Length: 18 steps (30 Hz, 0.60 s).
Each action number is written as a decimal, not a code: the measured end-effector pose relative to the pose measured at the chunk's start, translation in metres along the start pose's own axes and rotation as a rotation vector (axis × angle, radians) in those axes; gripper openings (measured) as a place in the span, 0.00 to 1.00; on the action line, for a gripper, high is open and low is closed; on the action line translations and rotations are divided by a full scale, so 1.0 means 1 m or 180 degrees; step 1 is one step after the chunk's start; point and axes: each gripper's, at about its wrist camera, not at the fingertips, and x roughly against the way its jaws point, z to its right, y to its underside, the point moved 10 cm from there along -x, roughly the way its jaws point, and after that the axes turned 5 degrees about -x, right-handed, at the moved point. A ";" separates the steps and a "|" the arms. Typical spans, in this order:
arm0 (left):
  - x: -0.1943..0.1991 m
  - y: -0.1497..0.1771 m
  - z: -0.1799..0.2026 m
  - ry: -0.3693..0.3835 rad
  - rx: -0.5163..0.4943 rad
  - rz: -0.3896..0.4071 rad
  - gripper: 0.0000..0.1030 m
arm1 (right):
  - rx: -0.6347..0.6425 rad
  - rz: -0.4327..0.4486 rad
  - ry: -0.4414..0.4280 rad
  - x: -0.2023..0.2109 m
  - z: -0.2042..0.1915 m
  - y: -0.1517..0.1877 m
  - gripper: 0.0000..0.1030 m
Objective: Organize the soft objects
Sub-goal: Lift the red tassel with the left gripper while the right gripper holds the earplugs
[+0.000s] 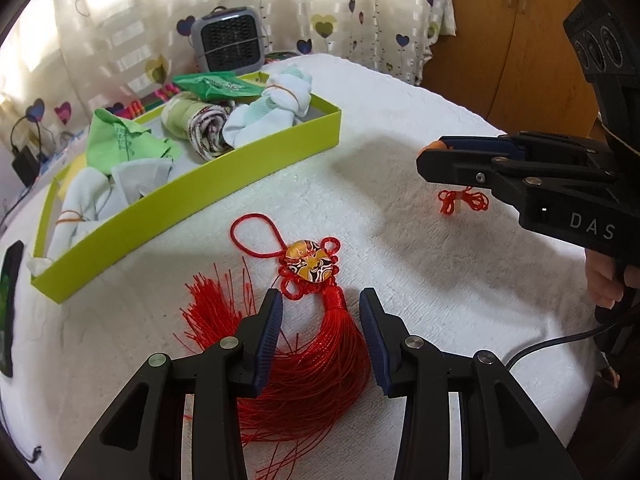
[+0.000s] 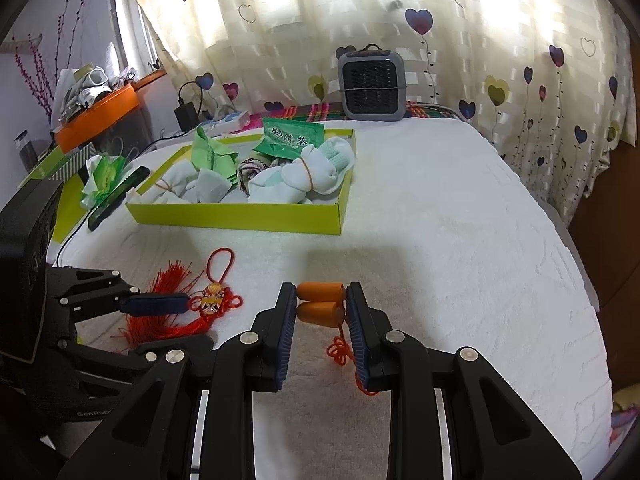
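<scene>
— Heart-printed curtains (image 2: 400, 8) hang behind the bed (image 2: 460, 240), whose white textured cover carries everything we see. What is the biggest thing on it?

— We make it the lime-green box (image 2: 240, 216) near the far left edge, filled with rolled white socks (image 2: 308, 172), green packets (image 2: 292, 140) and folded cloths. A grey heater (image 2: 370, 84) stands at the far edge behind it.

— And our grippers?

— Our left gripper (image 1: 320, 300) tilts down over the red tassel ornament (image 1: 312, 344), which lies on the cover toward the near edge, in front of the box. Its jaws stand apart on either side of the tassel's neck, and we see the pads clear of the threads. The painted mask disc (image 1: 312, 266) sits just beyond the fingertips.

— The right one?

— Our right gripper (image 2: 320, 304) also points downward, off to the right of the ornament, clamped on a pair of orange foam earplugs (image 2: 320, 300). Their red cord (image 2: 340, 350) dangles in a knot below.

— Anything unclear?

— From the left wrist view, only an orange tip shows at the right gripper's jaws. The tassel's lower threads run under our left fingers and out of the frame. A phone (image 2: 120, 192) leaning beside the box is partly hidden.
</scene>
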 end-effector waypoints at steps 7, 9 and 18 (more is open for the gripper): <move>0.001 -0.001 -0.012 -0.0060 0.0101 0.0010 0.11 | -0.0001 -0.0018 -0.0016 -0.002 -0.002 0.001 0.26; 0.002 -0.002 -0.014 0.0021 0.0165 0.0042 0.10 | 0.0001 -0.0017 -0.0013 -0.002 -0.002 0.001 0.26; 0.020 -0.012 -0.025 0.0081 0.0335 0.0270 0.10 | -0.0003 0.0022 -0.0011 0.001 -0.004 0.000 0.26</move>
